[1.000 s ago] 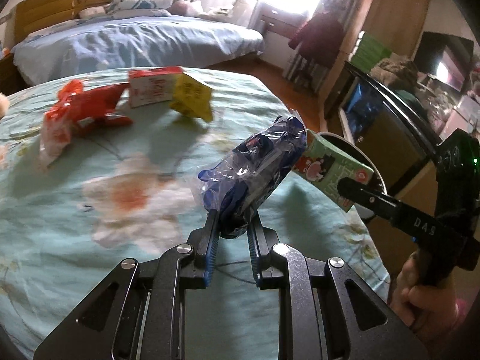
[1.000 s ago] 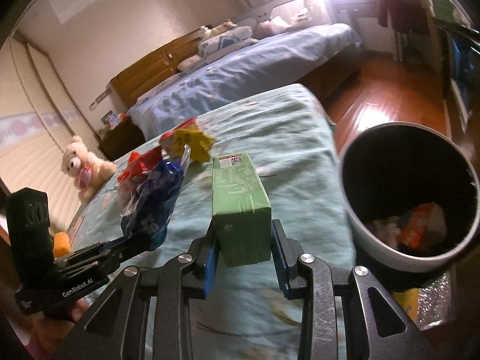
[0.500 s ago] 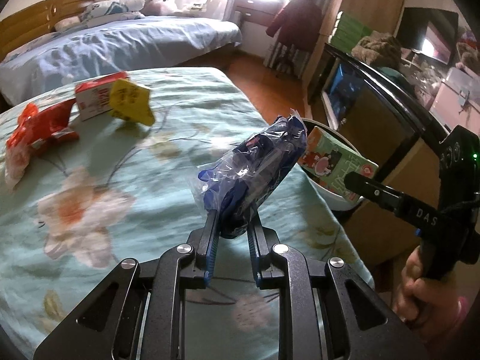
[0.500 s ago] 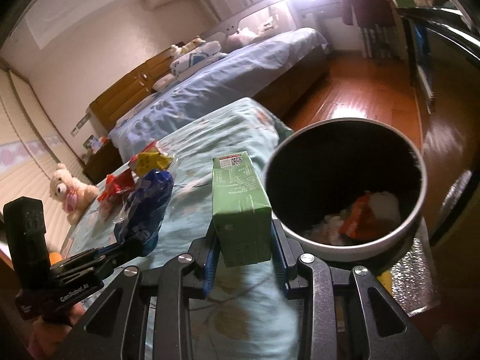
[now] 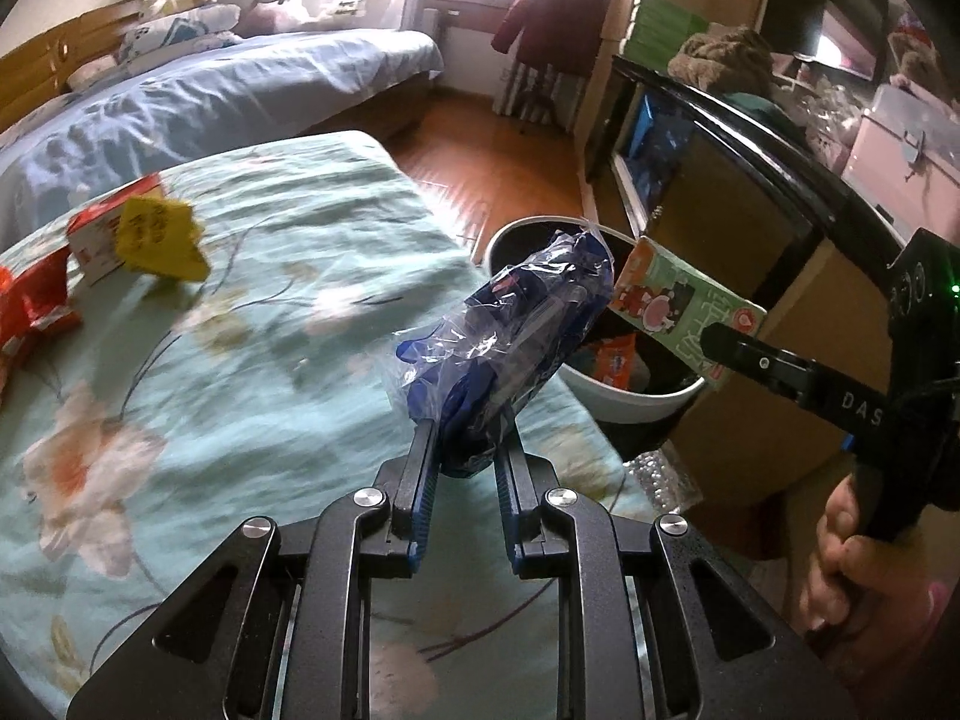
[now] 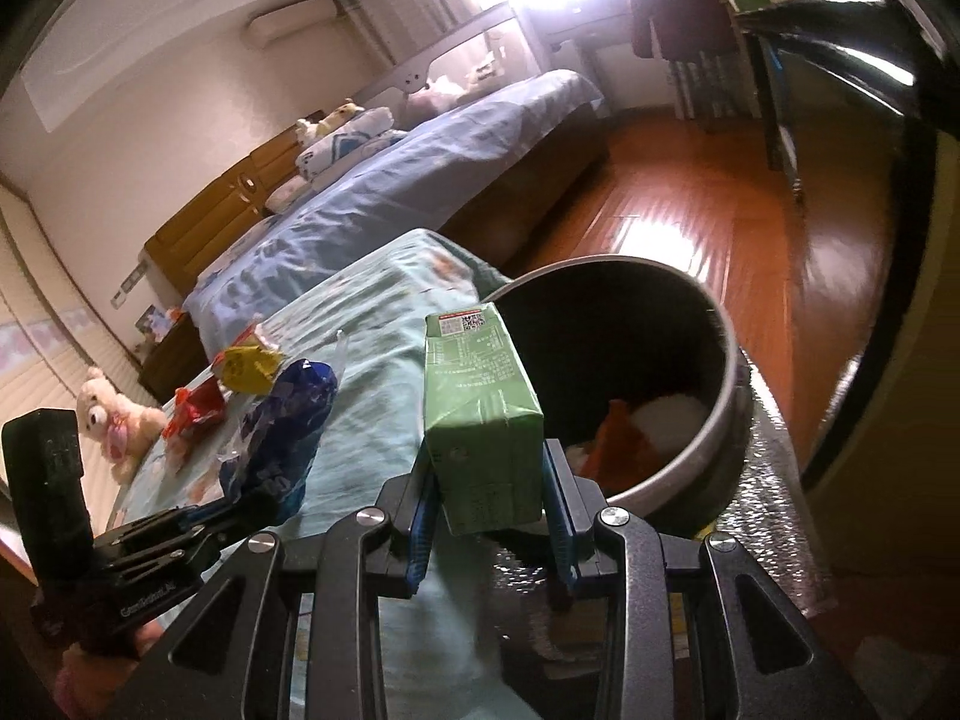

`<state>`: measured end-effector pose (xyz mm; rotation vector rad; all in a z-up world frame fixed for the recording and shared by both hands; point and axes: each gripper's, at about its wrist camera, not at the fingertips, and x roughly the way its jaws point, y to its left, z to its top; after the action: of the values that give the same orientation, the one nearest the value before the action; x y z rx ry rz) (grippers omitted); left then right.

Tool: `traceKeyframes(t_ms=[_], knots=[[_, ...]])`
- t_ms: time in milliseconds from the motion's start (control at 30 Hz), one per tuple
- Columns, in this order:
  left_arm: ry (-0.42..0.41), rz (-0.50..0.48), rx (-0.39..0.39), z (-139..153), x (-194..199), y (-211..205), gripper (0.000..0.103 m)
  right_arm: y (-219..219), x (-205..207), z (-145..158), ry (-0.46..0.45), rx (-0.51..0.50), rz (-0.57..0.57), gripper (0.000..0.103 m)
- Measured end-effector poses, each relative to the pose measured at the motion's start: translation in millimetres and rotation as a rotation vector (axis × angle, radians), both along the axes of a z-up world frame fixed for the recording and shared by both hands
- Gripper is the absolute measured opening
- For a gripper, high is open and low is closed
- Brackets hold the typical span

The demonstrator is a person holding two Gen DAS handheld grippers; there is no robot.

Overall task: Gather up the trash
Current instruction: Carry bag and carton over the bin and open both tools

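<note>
My left gripper [image 5: 465,438] is shut on a crumpled blue and clear plastic wrapper [image 5: 510,330], held in the air near the table's right edge, just short of the bin. In the right wrist view that wrapper [image 6: 282,420] shows at the lower left. My right gripper [image 6: 486,474] is shut on a green drink carton [image 6: 480,414], which hangs at the near rim of the round trash bin [image 6: 723,414]. The carton [image 5: 684,312] sits over the bin [image 5: 636,402] in the left wrist view. Orange and white trash lies inside the bin.
A table with a floral teal cloth [image 5: 240,312] carries a yellow packet [image 5: 159,240], a red-and-white carton [image 5: 102,228] and a red wrapper [image 5: 33,306] at its far left. A dark cabinet [image 5: 738,180] stands right of the bin. Behind is a bed [image 5: 210,102].
Both grippers have moved right, off the table's middle toward the bin, each keeping its item. The carton now hangs at the bin's rim, and the bin fills more of both views.
</note>
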<state>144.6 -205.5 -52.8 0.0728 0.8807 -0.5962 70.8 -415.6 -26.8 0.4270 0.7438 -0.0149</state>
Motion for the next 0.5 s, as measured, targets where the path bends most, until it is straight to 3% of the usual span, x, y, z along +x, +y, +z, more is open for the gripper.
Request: traceKeyframes(t_ms=[500], knots=[[-0.008,-0.039,0.046,4.4,13.8,-44.2,0.017,-29.1,7.2,-4.3,0.029,-0.042,-0.064,0.032]])
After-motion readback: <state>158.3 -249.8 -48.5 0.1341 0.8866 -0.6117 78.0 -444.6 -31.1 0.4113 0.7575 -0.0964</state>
